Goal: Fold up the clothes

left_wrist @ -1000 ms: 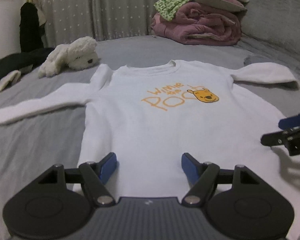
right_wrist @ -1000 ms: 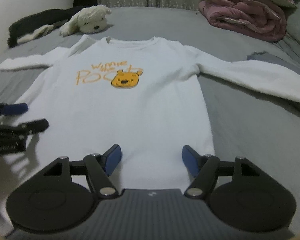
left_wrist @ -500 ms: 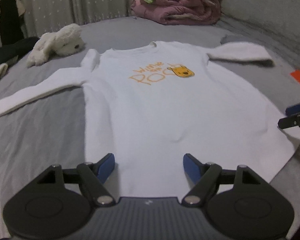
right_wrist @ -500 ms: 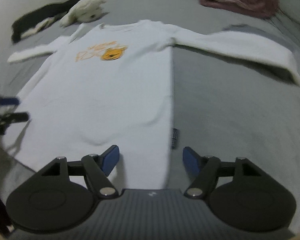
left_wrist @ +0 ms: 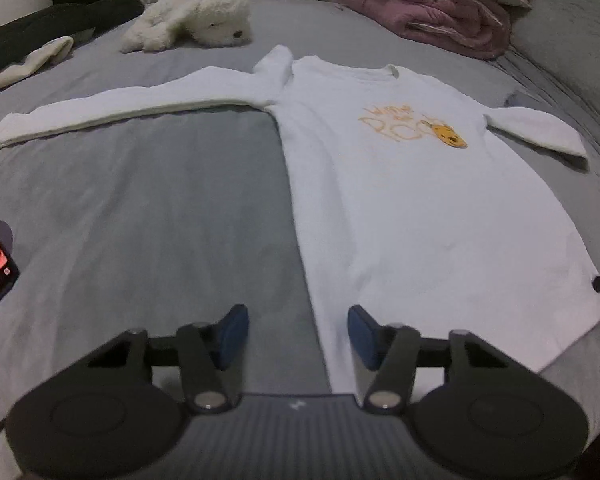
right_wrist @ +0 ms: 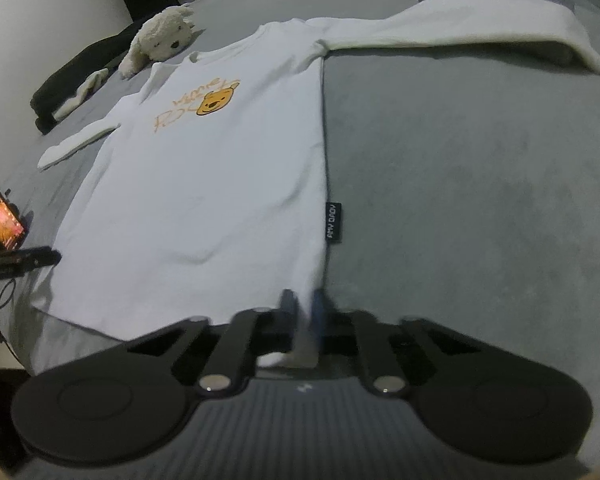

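White long-sleeved cotton sweatshirt (left_wrist: 412,208): flat on grey bed (left_wrist: 148,208), unfolded. Right tongs (right_wrist: 302,312) clenched on its hem corner; left tongs (left_wrist: 298,336) closing astride the opposite corner, fabric not yet pinched.

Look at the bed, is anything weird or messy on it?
Mostly tidy. The white sweatshirt lies flat, sleeves spread. Odd bits: a lit phone beside its hem on the grey bedspread, and a plush toy flopped sideways near the collar.
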Demonstrator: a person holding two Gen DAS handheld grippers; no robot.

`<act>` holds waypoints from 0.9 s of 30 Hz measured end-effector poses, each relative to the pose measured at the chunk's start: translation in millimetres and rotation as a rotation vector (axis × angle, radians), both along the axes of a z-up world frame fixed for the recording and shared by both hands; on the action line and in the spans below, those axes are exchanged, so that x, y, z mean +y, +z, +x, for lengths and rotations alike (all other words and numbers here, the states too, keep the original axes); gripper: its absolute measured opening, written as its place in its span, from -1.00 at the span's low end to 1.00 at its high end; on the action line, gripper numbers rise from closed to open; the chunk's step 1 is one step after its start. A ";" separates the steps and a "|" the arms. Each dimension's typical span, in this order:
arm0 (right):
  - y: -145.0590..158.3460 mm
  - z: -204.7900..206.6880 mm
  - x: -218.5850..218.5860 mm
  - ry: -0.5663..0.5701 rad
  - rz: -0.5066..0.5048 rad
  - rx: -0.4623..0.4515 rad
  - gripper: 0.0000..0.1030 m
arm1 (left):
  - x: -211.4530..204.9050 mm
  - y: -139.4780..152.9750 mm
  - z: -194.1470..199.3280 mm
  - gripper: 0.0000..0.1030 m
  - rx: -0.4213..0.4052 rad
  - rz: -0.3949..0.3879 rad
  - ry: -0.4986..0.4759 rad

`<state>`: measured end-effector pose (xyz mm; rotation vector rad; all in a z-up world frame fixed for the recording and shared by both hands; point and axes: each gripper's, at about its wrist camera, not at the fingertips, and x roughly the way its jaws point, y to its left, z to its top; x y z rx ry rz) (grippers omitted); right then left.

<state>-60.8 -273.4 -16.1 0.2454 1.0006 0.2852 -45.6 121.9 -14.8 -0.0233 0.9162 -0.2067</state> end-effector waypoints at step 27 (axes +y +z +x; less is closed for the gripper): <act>26.2 29.0 28.9 -0.076 -0.228 -0.192 -0.01 | -19.1 20.0 17.7 0.35 -0.234 0.023 -0.012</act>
